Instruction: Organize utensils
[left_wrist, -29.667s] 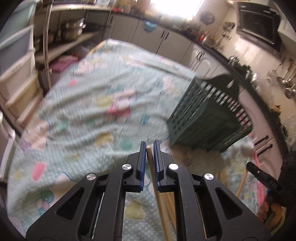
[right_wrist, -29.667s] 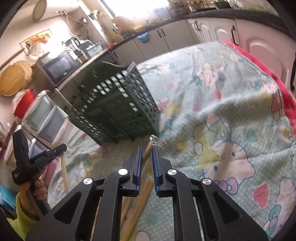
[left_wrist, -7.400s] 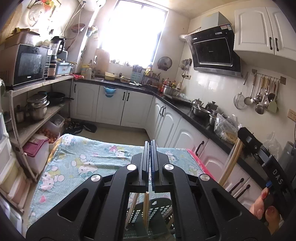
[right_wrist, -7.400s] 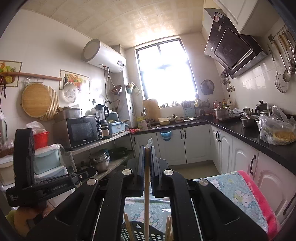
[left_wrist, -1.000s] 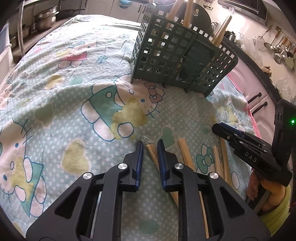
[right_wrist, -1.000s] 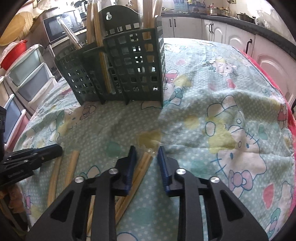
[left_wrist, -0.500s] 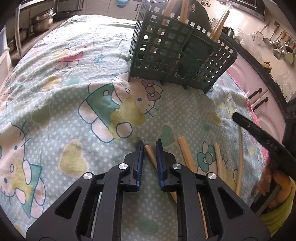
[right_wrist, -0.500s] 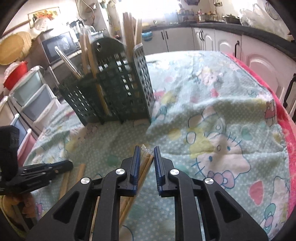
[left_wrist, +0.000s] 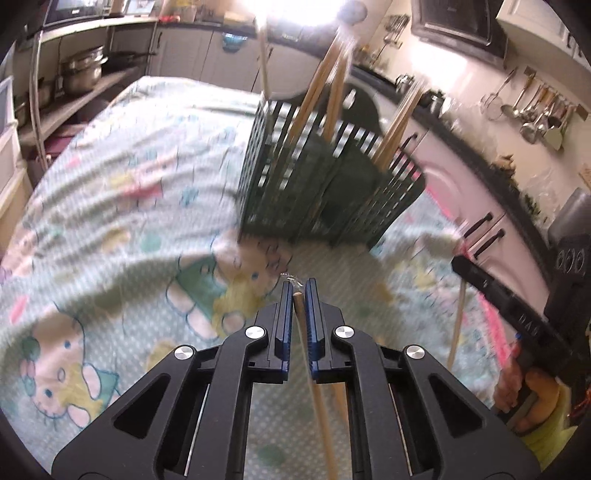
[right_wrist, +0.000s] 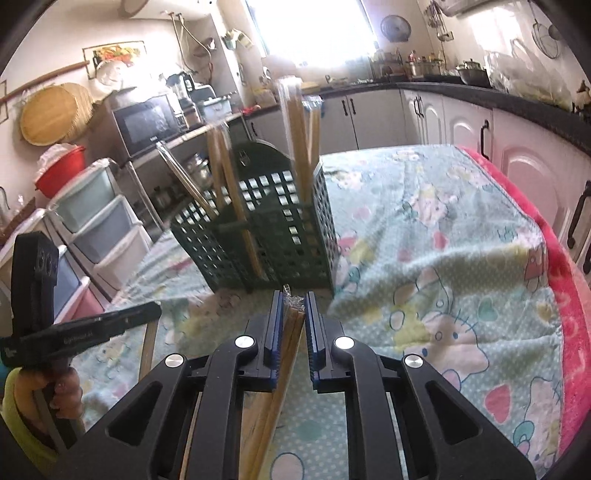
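The left gripper (left_wrist: 298, 291) has just closed; its fingers (left_wrist: 284, 317) pinch a wrapped chopstick pair (left_wrist: 314, 387) above the patterned cloth (left_wrist: 110, 206) on the surface. The right gripper (right_wrist: 293, 301) has likewise been closing and grips another wrapped pair (right_wrist: 284, 354). The green basket (left_wrist: 325, 195) stands at 12 o'clock from both, upright, already holding several pairs (right_wrist: 299, 125). More sticks (left_wrist: 456, 325) lie on the cloth at 3 o'clock in the left view.
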